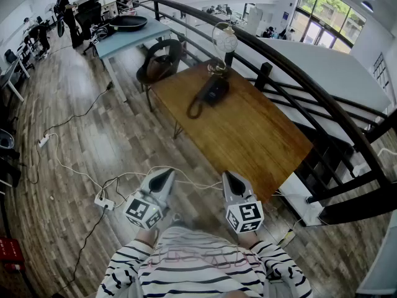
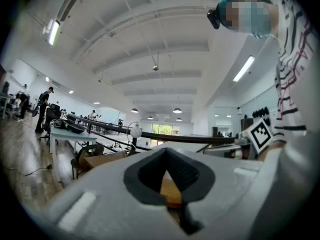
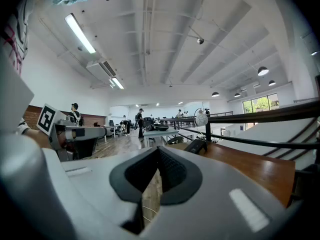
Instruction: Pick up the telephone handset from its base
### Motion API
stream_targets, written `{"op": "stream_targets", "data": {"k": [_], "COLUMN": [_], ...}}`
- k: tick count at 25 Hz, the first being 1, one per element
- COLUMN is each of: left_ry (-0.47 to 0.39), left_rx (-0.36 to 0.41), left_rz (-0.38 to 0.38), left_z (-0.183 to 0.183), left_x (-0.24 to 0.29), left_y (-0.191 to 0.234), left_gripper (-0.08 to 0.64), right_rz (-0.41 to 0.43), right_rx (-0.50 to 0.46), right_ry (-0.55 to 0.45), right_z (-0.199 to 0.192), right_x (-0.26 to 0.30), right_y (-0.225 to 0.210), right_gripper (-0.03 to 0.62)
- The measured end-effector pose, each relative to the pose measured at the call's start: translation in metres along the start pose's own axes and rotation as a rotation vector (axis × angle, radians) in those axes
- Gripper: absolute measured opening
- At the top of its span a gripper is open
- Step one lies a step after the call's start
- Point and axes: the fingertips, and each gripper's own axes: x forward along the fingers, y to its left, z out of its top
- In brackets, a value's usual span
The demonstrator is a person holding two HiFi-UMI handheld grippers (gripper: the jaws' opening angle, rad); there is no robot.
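Wooden table (image 1: 260, 135) beside railing (image 1: 293, 72), plank floor (image 1: 74, 135); left claw (image 1: 162, 176), right claw (image 1: 231, 180) pressed together, empty.

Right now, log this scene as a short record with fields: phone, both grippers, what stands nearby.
phone: black, at the far end of the table; handset seems to lie on its base
cord: coiled, trailing from the phone across the table
left gripper: jaws shut, empty, close to the body
right gripper: jaws shut, empty, close to the body
beside phone: lamp
behind table: chair
task: not yet begun
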Motion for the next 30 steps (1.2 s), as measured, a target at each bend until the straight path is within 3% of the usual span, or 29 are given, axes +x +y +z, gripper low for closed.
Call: {"op": "stream_targets", "data": {"k": [7,14,17,20,25,27,30], "left_ry": [-0.031,-0.041,-0.034,-0.019,0.021,0.037,0.058], "left_rx": [-0.014,-0.024,-0.028,-0.037,-0.042,-0.040,-0.043], "left_rz": [0.037,-0.002,-0.055,-0.101,-0.180,-0.214,-0.256], "left_z": [-0.006,-0.005,-0.002,0.001,0.000,0.000,-0.001], "left_x": [-0.001,0.009,0.015,0.022,0.036,0.043,0.050], "left_y": [0.011,0.054,0.081,0.113,0.168,0.189,0.216], "left_gripper": [0.002,0.003,0.003,0.003,0.005,0.054,0.064], "right_rz": [-0.014,-0.047,-0.079,-0.120,-0.198,-0.231,-0.276], "right_rx": [0.001,-0.006,0.002,0.012,0.046,0.063,0.084], "right_ry": [-0.017,-0.025,-0.026,-0.011,-0.005,-0.006,-0.008], "right_z": [-0.002,0.007,0.012,0.013,0.014,0.013,0.013], "right_x": [0.003,0.043,0.069,0.102,0.152,0.170,0.193], "right_y": [-0.008,-0.003,0.005,0.012,0.021,0.024,0.030], "right_gripper": [0.002,0.002,0.018,0.106,0.135,0.137,0.147]}}
